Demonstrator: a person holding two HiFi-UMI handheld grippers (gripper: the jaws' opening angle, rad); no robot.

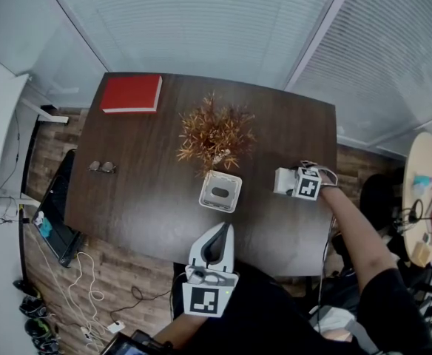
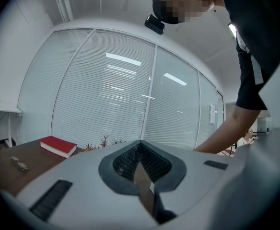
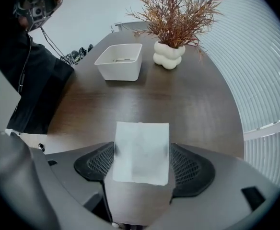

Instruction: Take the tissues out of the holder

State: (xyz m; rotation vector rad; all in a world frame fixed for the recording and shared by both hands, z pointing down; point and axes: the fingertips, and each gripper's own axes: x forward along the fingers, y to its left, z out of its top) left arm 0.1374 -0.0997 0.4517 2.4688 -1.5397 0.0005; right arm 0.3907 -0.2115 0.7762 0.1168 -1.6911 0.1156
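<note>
In the head view, the left gripper [image 1: 217, 237] is hovering over the near edge of the table [image 1: 142, 198], just short of the white holder [image 1: 220, 191]. The right gripper [image 1: 284, 181] is sitting to the holder's right, apart from it.

In the left gripper view, the jaws are pressing together on nothing and pointing at the window blinds [image 2: 106, 95]. A red book [image 2: 58, 146] is lying on the table.

In the right gripper view, the jaws are pinching a flat white pack of tissues [image 3: 141, 152], outside the holder, which is standing beside a plant [image 3: 169, 54].
</note>
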